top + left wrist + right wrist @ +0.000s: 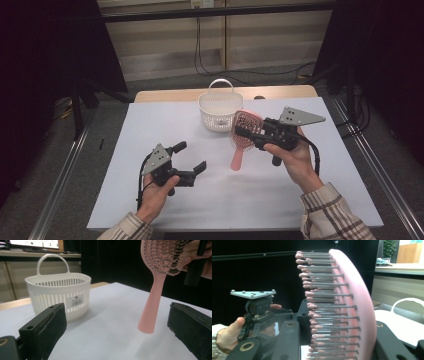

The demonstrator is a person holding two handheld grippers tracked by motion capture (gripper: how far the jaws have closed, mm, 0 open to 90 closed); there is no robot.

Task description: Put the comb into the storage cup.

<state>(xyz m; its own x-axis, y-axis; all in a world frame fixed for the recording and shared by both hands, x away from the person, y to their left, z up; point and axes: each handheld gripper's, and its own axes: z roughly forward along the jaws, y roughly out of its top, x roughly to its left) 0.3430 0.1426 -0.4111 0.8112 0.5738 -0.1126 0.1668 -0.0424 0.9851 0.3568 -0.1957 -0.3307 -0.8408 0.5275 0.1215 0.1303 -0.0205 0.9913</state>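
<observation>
**A recording lab, not a home**

I read this as a lab set up for recording. My counter (150, 200) carries a plain white sheet and stands on grey carpet between metal floor rails (60, 180). Black curtains (45, 45) hang on both sides, with dark stands beside them. Cables (200, 50) trail down the pale back wall. A lit screen (35, 243) sits on a shelf behind.

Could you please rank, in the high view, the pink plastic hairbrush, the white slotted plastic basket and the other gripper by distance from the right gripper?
1. Pink plastic hairbrush: its head is clamped in the right gripper, handle hanging to the table.
2. White slotted plastic basket: just beyond the brush head, at the table's far edge.
3. Left gripper: open, near the person's left side.
</observation>
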